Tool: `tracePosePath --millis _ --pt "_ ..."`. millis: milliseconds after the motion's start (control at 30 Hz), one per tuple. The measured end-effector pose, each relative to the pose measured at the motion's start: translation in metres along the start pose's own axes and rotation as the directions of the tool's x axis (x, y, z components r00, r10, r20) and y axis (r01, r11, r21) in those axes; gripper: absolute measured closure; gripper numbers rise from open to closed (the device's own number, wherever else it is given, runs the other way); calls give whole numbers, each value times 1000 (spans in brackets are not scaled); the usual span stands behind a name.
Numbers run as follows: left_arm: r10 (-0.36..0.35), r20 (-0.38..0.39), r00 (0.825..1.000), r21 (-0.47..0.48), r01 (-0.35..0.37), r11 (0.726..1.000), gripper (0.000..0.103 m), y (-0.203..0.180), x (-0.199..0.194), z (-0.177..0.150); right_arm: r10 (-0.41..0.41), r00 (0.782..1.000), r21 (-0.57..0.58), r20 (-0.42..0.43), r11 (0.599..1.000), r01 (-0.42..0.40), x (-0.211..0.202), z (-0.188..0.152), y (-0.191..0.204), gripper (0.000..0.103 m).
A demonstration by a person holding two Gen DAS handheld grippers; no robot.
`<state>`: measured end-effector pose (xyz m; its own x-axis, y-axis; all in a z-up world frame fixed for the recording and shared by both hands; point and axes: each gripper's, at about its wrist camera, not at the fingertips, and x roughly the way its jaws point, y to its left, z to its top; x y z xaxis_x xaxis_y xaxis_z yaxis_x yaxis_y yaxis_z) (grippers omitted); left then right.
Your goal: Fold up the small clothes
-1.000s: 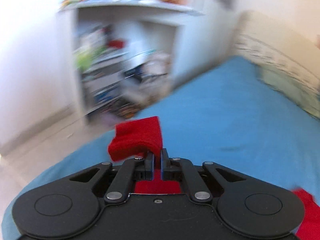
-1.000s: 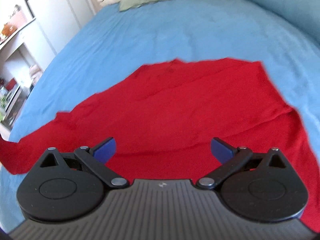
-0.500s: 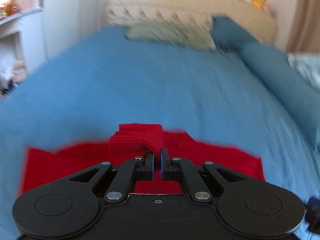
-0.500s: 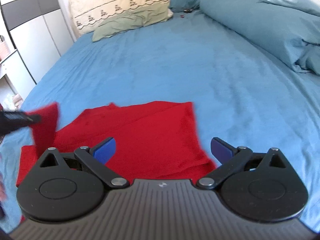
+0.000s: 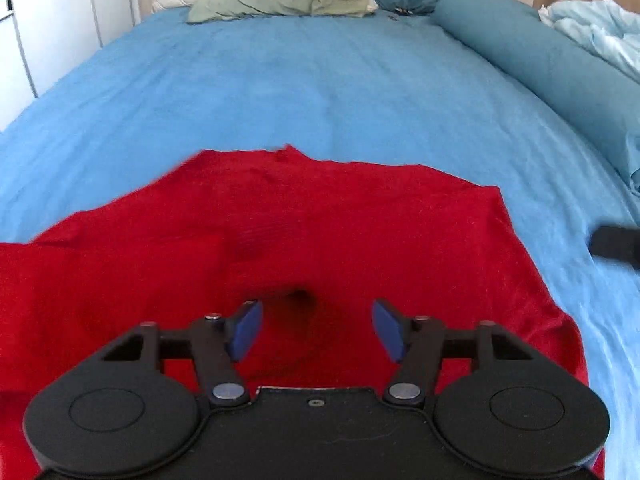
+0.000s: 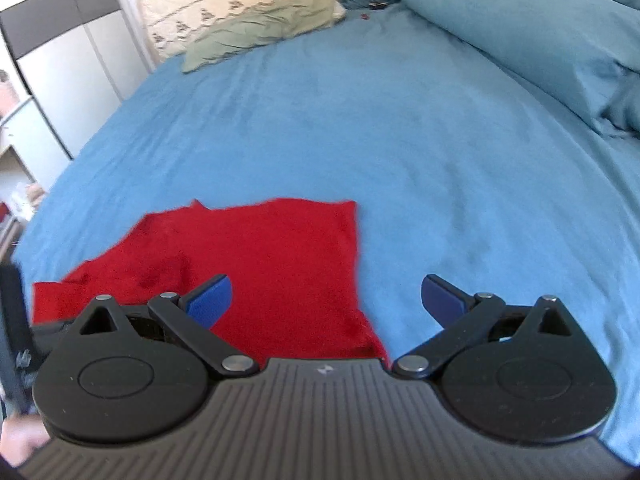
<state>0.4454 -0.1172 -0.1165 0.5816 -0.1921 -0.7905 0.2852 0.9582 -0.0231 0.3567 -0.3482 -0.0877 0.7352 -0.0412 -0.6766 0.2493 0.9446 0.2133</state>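
2 tools hang over the bed (image 5: 320, 80), both released and grasping nothing. The left tool (image 5: 316, 330) has its blue pads (image 5: 244, 330) spread apart above the red garment (image 5: 320, 220), which lies flat on the blue sheet and fills the lower half of the left wrist view, from 9 o'clock round to 4 o'clock. A small dark dimple in the cloth sits just ahead of the pads, at 12 o'clock from the tool. A blurred black object (image 5: 616, 242) shows at 3 o'clock, at the edge of the view.

In the right wrist view the right tool (image 6: 324, 300) is spread wide. The red garment (image 6: 260, 260) lies at its 10 o'clock, its right edge running between the 2 pads, so the left pad is over the cloth and the right pad over bare sheet. A green pillow (image 6: 256, 32) and a patterned cream pillow (image 6: 224, 4) rest at the head of the bed, with a blue duvet (image 6: 520, 28) at 1 o'clock.
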Motion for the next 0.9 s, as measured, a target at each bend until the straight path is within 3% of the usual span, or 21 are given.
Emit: tracePosePath --millis 67,167,300,400,500,600,667,800,900 --pt "42 -8 999 -3 -42 999 35 17 -21 -11 47 999 -24 -7 999 -47 0 8 13 0" --pt "129 -10 992 -14 -129 991 32 52 -43 -27 87 995 -147 -49 985 -93 12 15 47 0" --pt "273 -30 962 -22 -273 962 30 107 -49 -49 149 978 -291 -148 938 -186 43 8 99 0" --pt "347 -58 936 -41 -350 936 30 146 -43 -61 130 973 -406 -191 892 -199 72 -8 131 0" --pt "380 -85 921 -56 -385 921 30 169 -34 -68 68 973 -508 -221 843 -175 100 -26 155 17" --pt "383 -97 919 -70 -390 918 30 182 -31 -72 22 973 -554 -228 819 -148 120 -38 169 30" --pt "371 -93 924 -90 -379 921 30 188 -40 -79 3 981 -550 -195 827 -113 124 -37 171 40" --pt "363 -94 927 -115 -373 921 30 189 -42 -76 -61 987 -364 -149 932 2 120 -28 148 42" --pt "356 -96 929 -116 -366 923 30 197 -41 -74 -65 982 -301 -175 953 9 116 -33 135 42"
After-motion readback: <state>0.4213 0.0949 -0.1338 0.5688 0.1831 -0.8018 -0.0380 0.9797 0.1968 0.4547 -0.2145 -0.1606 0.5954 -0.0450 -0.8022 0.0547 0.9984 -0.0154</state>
